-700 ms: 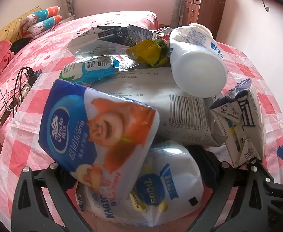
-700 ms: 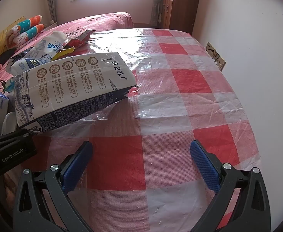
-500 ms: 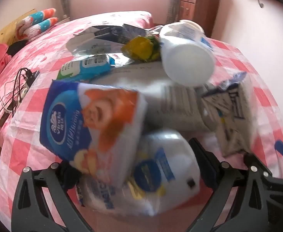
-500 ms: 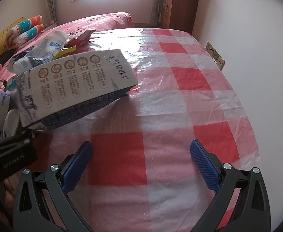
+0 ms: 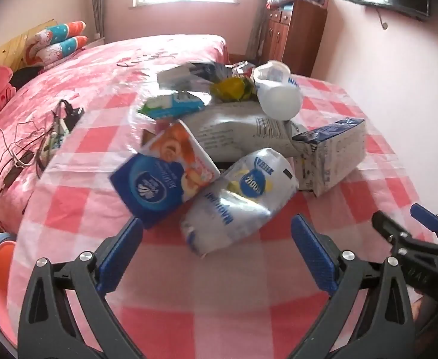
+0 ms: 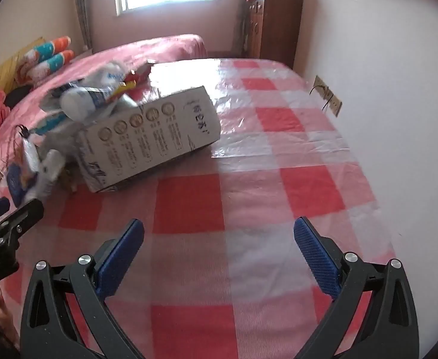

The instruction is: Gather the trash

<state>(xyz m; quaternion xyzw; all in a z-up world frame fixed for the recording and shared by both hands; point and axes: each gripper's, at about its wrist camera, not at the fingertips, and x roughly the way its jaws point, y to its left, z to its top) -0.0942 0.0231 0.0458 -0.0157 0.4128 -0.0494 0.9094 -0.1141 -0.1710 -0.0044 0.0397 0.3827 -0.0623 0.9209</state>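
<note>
left wrist view: the left gripper [image 5: 216, 239] has its jaws spread as wide as they go and nothing between them. just ahead of the blue pads, on the checked table [image 5: 219, 314], lies a heap of trash. nearest is a crumpled white plastic bag [image 5: 240, 200], lying with its long axis slanting from the near left up toward the far right, its lower end almost between the pads. leaning against its left side is a blue and orange tissue pack [image 5: 165, 173], tilted and blurred. behind them sit a flattened grey pouch [image 5: 243, 131], a white bottle [image 5: 275, 95] and a yellow wrapper [image 5: 234, 89], and to the right a milk carton [image 5: 329, 155] on its side. the heap sits toward the table's left edge, next to the bed [image 5: 84, 83]. the right gripper [image 5: 422, 233] shows at the lower right, off to the side of the heap.

right wrist view: the right gripper also stands fully open and empty, over bare cloth near the table's near edge. the milk carton [image 6: 150, 137] lies well ahead and to the left of its jaws, long axis running left to right, with the rest of the heap beyond it (blurred here). the left gripper [image 6: 0, 218] pokes in at the left edge.

judging from both views, the left gripper is much nearer the trash, and the white bag lies straight in front of it.
</note>
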